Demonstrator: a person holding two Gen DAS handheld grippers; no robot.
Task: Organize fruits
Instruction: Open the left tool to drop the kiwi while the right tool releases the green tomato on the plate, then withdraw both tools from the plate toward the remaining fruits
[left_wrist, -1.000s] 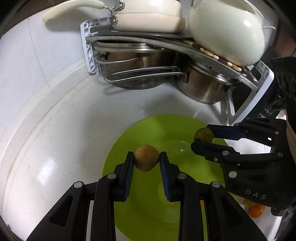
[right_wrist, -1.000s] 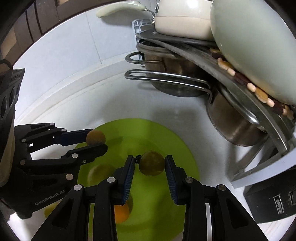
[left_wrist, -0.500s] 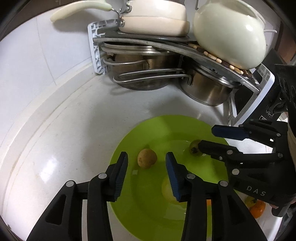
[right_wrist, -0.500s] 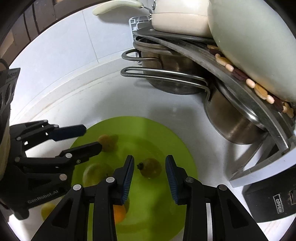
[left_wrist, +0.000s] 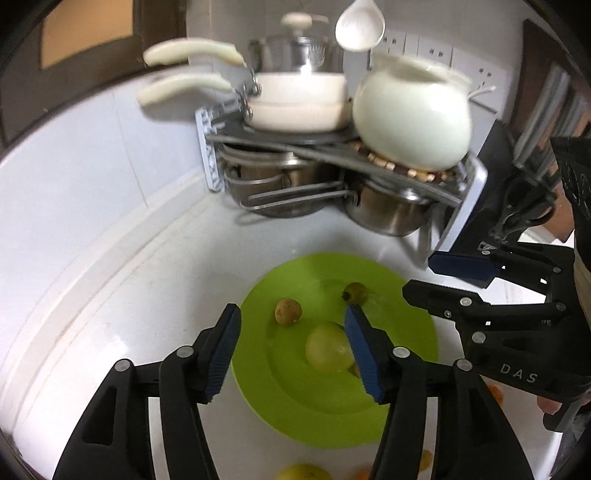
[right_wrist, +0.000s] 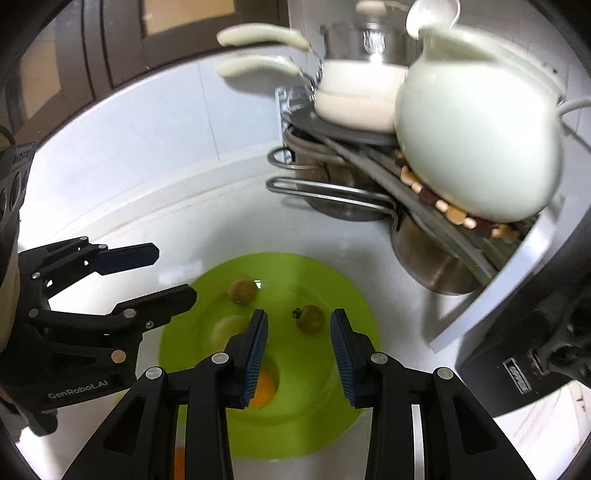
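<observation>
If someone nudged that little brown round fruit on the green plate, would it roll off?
The small brown fruit looks nearly spherical, so it would probably roll easily. The green plate appears dished, which would likely steer it back toward the middle. It is probably light.

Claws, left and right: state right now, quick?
Left claw: open, holding nothing, above the green plate.
Right claw: open, holding nothing, above the same plate.

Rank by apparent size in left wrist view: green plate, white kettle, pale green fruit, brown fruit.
1. green plate
2. white kettle, farther away, so true rank unsure
3. pale green fruit
4. brown fruit
</observation>
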